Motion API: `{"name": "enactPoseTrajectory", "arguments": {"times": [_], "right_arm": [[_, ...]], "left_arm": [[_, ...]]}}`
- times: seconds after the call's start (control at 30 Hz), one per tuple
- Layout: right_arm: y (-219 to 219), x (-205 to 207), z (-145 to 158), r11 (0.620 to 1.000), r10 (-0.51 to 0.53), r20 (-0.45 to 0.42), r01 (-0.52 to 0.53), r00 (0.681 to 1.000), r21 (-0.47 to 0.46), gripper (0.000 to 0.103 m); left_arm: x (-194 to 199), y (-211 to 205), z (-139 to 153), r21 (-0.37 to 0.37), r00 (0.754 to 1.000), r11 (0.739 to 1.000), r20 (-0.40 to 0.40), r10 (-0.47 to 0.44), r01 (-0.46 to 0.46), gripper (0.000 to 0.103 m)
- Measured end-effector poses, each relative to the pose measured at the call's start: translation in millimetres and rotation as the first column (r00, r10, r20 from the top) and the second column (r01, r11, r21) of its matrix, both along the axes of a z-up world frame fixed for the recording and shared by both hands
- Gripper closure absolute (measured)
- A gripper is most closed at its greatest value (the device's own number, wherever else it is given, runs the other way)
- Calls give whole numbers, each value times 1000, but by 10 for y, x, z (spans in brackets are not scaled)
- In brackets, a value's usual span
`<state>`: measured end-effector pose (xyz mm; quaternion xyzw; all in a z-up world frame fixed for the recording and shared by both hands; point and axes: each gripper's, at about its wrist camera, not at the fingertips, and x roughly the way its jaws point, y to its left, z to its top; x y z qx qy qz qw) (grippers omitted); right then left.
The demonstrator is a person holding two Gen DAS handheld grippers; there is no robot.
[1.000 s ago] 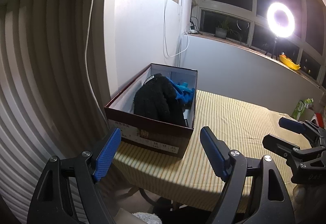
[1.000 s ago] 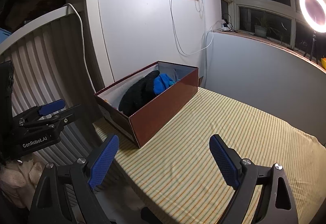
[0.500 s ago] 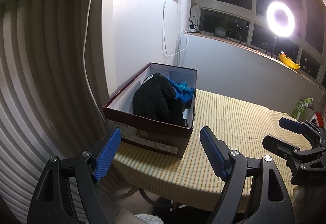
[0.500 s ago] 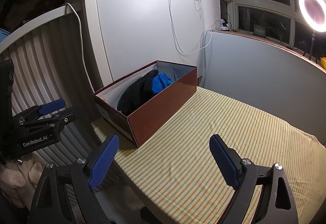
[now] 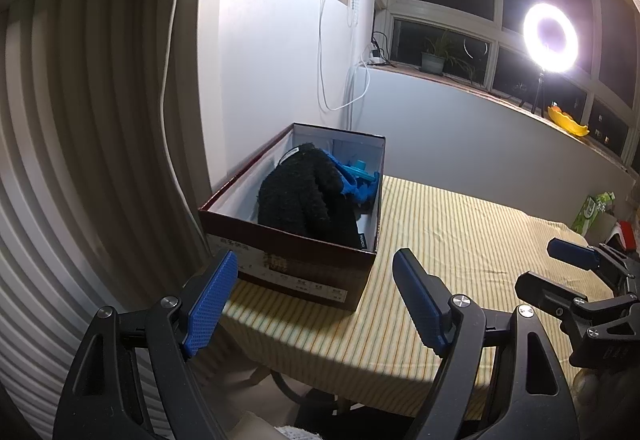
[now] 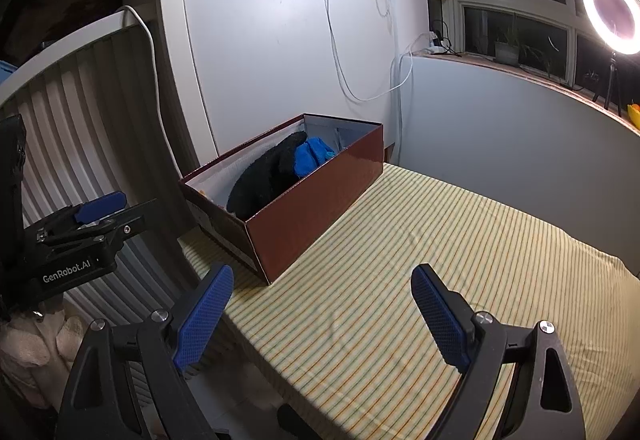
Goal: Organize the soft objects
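Observation:
A dark red shoebox (image 5: 296,260) (image 6: 312,196) stands at the left end of the striped table. Inside it lie a fuzzy black soft item (image 5: 304,196) (image 6: 264,176) and a blue soft item (image 5: 360,180) (image 6: 312,156). My left gripper (image 5: 316,300) hovers open just in front of the box's near end, with nothing between its blue pads. My right gripper (image 6: 320,304) is open over the tablecloth to the right of the box and holds nothing. Each gripper shows at the edge of the other's view: the right gripper (image 5: 560,272) and the left gripper (image 6: 108,210).
The yellow striped tablecloth (image 6: 440,260) stretches right of the box. A ribbed white radiator (image 5: 80,160) and a white cabinet (image 6: 260,60) with hanging cables stand to the left. A ring light (image 5: 550,38) shines on the windowsill. A green packet (image 5: 592,206) sits at the far right.

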<state>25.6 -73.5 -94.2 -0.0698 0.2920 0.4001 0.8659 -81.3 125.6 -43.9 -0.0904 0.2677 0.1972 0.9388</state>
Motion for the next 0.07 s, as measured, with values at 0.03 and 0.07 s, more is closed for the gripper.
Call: {"name": "enactPoseTrajectory", "arguments": {"times": [0.03,0.07], "right_arm": [[-2,3,-2,1000,-1,-1,1,1000,0,15],[-8,5,-7,1000,-4,-1,4,1000,1,15]], "left_arm": [[3,-1,-7,-2,1000,1000,-1,2,-2,23],[12,-3,-12,-3,1000,1000,-3,-2,2,23]]}}
